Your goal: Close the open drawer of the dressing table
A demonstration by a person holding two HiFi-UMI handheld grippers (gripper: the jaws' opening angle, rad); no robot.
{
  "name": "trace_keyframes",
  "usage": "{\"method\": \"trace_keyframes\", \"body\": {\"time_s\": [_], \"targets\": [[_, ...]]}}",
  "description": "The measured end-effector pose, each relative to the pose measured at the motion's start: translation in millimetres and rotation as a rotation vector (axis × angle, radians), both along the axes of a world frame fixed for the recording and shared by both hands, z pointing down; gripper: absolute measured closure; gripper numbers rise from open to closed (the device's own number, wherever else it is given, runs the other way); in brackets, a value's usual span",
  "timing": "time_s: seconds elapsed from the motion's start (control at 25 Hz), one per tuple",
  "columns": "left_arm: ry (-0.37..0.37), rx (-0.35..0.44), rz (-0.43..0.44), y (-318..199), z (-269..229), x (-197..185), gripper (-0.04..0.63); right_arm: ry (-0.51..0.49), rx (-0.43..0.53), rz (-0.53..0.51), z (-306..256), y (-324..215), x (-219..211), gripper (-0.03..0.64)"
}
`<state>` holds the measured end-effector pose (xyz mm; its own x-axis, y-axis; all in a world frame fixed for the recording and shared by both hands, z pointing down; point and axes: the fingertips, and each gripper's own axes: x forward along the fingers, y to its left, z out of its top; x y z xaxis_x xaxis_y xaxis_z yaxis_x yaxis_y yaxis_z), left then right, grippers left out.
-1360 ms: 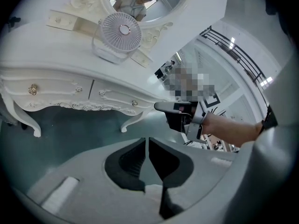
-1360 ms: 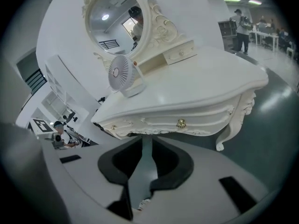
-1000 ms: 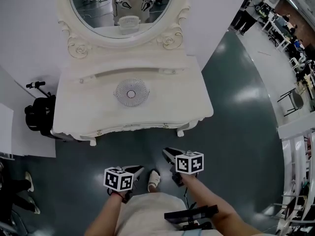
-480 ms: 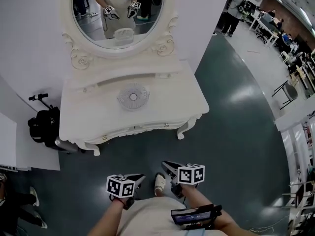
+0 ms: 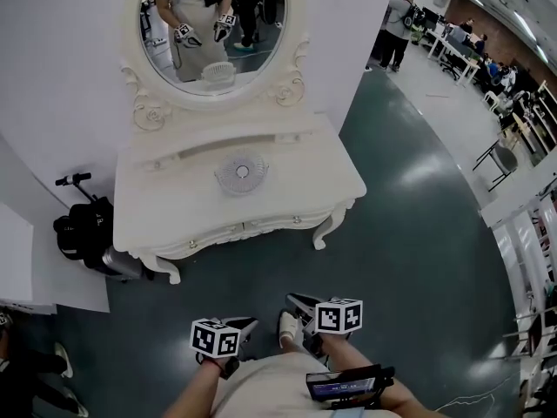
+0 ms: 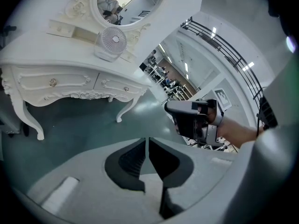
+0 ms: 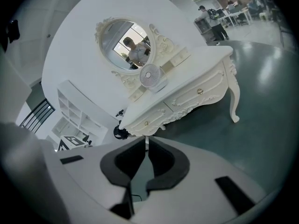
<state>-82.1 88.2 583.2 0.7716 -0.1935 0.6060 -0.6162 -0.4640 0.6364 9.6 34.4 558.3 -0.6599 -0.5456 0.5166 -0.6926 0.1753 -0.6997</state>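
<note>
The white dressing table (image 5: 305, 177) stands against the wall, and its front drawers (image 5: 252, 227) sit flush with the frame. The drawer fronts (image 6: 53, 82) also look flush in the left gripper view, and the same drawers (image 7: 198, 91) do in the right gripper view. Both grippers hang close to my body, well short of the table. My left gripper (image 5: 244, 324) (image 6: 147, 141) has its jaws together with nothing in them. The jaws of my right gripper (image 5: 300, 303) (image 7: 146, 141) are closing, nearly together, nothing between them.
A small round fan (image 5: 242, 172) stands on the tabletop below the oval mirror (image 5: 213, 29). A black bag (image 5: 83, 229) leans at the table's left end. People (image 5: 396, 24) stand far off at the upper right. Dark green floor lies between me and the table.
The dressing table sits farther from me than a second ago. Both grippers have drawn back from it and stay near my waist.
</note>
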Motion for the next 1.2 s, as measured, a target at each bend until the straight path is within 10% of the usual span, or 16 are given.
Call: {"method": "trace_keyframes", "body": {"time_s": [1.2], "targets": [[-0.012,0.060,0.043,4,-12,-14,0.565,0.001,0.072,-0.039,-24,16,-39,0.592]]}}
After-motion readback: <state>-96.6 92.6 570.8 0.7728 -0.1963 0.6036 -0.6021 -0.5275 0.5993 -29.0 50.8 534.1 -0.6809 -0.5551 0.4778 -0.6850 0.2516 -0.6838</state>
